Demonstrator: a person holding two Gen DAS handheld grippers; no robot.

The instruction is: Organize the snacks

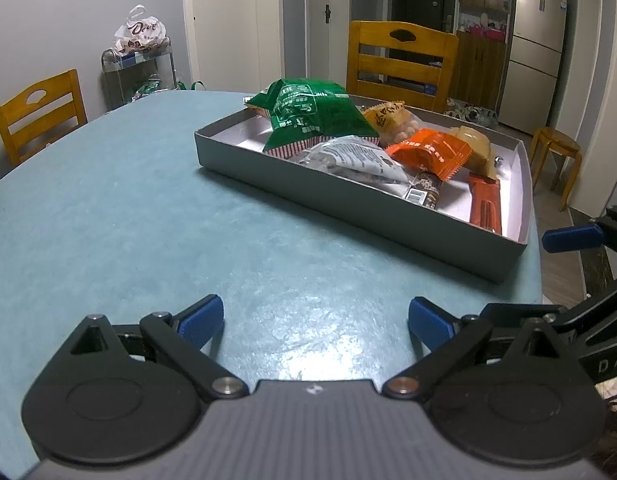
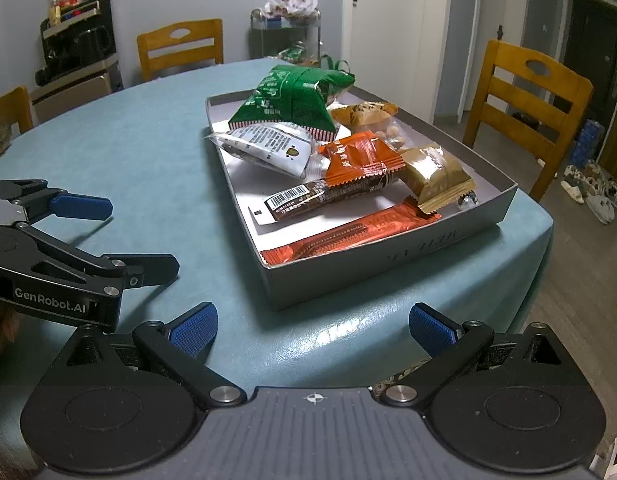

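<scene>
Both grippers sit empty with jaws spread wide: left gripper bottom centre of its view, right gripper likewise; the snacks, green bag on top, are piled in the grey tray mid-frame on the teal table.

Bare tabletop left of box; snacks crowd box.

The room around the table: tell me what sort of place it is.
Probably a home dining area: wooden dining chairs around a teal-covered table, a refrigerator beyond a doorway, and shoes on the floor.
</scene>
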